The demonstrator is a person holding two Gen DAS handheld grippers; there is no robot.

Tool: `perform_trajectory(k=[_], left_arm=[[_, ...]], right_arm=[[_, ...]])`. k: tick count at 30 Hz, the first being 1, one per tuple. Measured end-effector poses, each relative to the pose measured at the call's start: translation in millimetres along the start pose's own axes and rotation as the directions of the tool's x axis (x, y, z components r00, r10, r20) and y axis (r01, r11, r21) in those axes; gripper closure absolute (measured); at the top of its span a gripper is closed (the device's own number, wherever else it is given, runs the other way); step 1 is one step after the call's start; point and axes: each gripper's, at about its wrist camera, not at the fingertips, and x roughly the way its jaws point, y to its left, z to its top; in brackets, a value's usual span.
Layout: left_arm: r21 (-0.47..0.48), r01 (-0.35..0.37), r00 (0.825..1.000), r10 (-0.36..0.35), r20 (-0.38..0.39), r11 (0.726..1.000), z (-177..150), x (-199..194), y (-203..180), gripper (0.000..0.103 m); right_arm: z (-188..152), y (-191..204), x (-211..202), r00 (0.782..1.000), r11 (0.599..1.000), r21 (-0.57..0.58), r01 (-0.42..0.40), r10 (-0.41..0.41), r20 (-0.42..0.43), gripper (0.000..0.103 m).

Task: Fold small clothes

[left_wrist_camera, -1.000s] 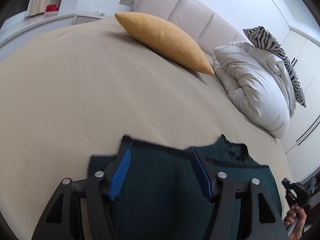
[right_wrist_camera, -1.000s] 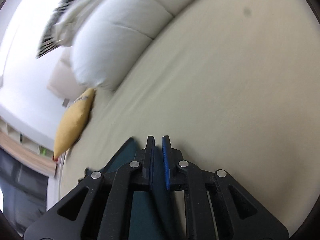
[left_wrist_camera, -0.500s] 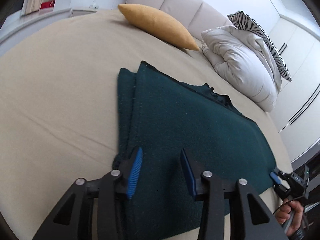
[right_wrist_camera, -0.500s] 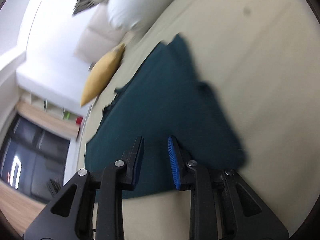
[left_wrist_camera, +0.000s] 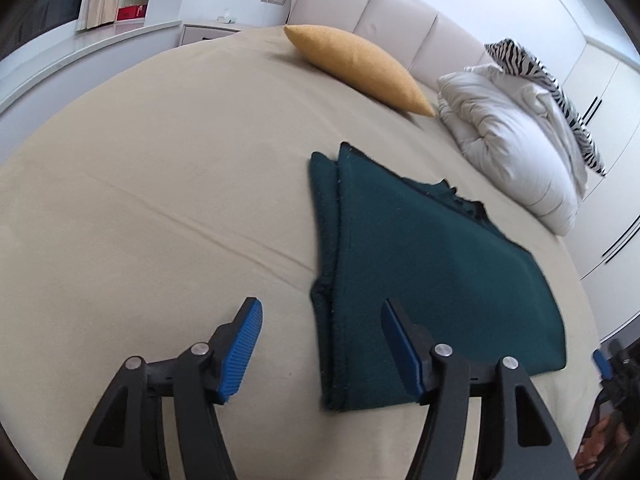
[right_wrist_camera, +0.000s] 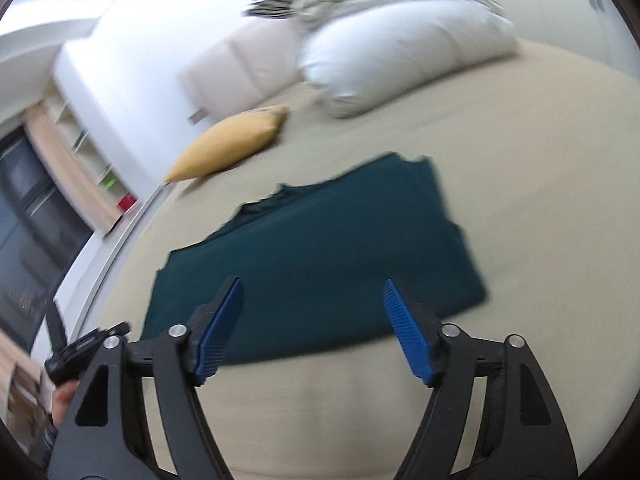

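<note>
Dark green garment [left_wrist_camera: 432,268] lay flat on the beige bed sheet [left_wrist_camera: 160,208], folded over w/ layered edges showing along its left side in the left wrist view; a ragged collar-like edge sat at its far side. Same garment [right_wrist_camera: 316,256] in right wrist view, spread wide, a bit blurred. Nothing was on top of it.

Left gripper [left_wrist_camera: 320,344] was over the near left corner of the garment, jaws spread wide, holding nothing; blue pads [left_wrist_camera: 242,354] visible, left finger over bare sheet, right finger over the cloth. Can't tell if either touched the surface.

Right gripper [right_wrist_camera: 314,328] was at the near edge of the garment, jaws also wide apart, nothing between them; blue pads [right_wrist_camera: 408,336] ribbed. Its left finger overlapped the cloth edge in view, right finger sat near the near right corner.

Right gripper also showed at the far right edge of the left wrist view [left_wrist_camera: 610,364], partly cut off. Left gripper tool showed at lower left of right wrist view, w/ a hand [right_wrist_camera: 66,396] on it.

Farther back: yellow pillow [left_wrist_camera: 360,68] well apart from garment, near the padded headboard [left_wrist_camera: 384,4]. White duvet [left_wrist_camera: 516,152] bunched to the right, zebra-print pillow [left_wrist_camera: 560,92] on/behind it. Shelves [right_wrist_camera: 92,160] by the wall, blurred.
</note>
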Motion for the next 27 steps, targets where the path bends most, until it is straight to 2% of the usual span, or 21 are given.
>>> perform_trajectory(k=[2, 10, 27], left_arm=[[0.024, -0.034, 0.999, 0.034, -0.01, 0.999, -1.5, 0.9, -2.0, 0.038], [0.092, -0.071, 0.997, 0.073, -0.016, 0.993, -2.9, 5.0, -12.1, 0.038], [0.137, -0.085, 0.994, 0.093, -0.054, 0.987, 6.1, 25.9, -20.6, 0.038]], right_arm=[[1.3, 29.6, 2.1, 1.0, 0.998, -0.063, -0.026, 0.026, -0.001, 0.017], [6.8, 79.2, 20.1, 0.996, 0.992, -0.094, -0.079, 0.075, -0.046, 0.017], [12.5, 95.3, 71.0, 0.983, 0.981, -0.112, -0.156, 0.144, -0.111, 0.017]])
